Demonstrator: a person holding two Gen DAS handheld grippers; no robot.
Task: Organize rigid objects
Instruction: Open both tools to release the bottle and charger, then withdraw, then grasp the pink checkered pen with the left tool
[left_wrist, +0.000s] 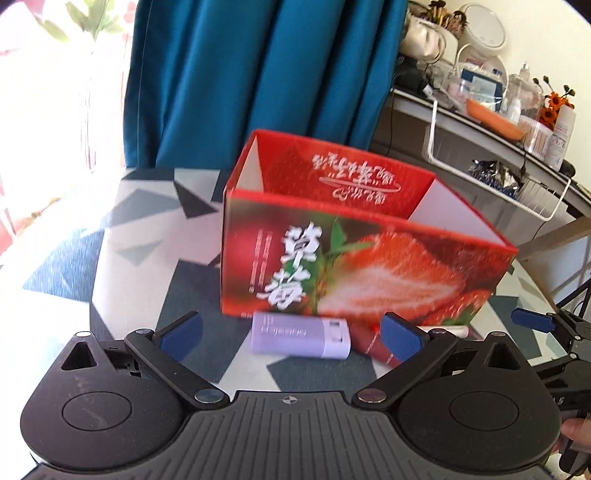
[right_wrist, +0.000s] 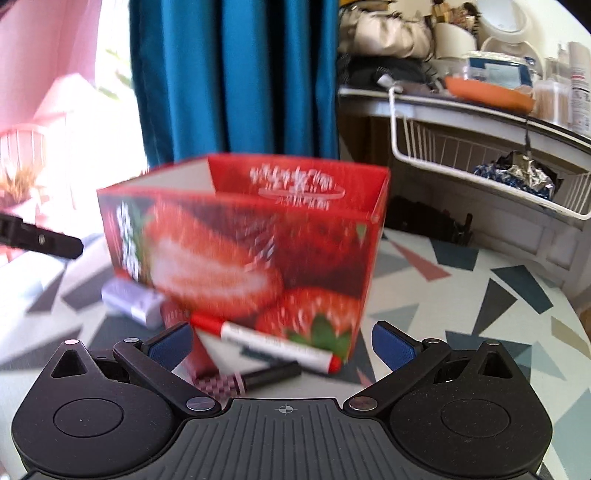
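Note:
An open red strawberry box (left_wrist: 354, 258) stands on the patterned table; it also shows in the right wrist view (right_wrist: 243, 254). A lilac rectangular case (left_wrist: 299, 335) lies in front of it, between my left gripper's (left_wrist: 291, 334) open fingers, untouched; it shows in the right wrist view (right_wrist: 133, 301) too. A red-capped white marker (right_wrist: 266, 341), a red tube (right_wrist: 199, 354) and a black pen with a checkered grip (right_wrist: 251, 378) lie by the box, ahead of my right gripper (right_wrist: 282, 345), which is open and empty.
The round table (right_wrist: 480, 314) has a triangle-patterned cloth. A blue curtain (left_wrist: 258, 74) hangs behind. A cluttered shelf with a white wire basket (right_wrist: 480, 166) is at the right. My right gripper's finger (left_wrist: 535, 321) shows at the left view's right edge.

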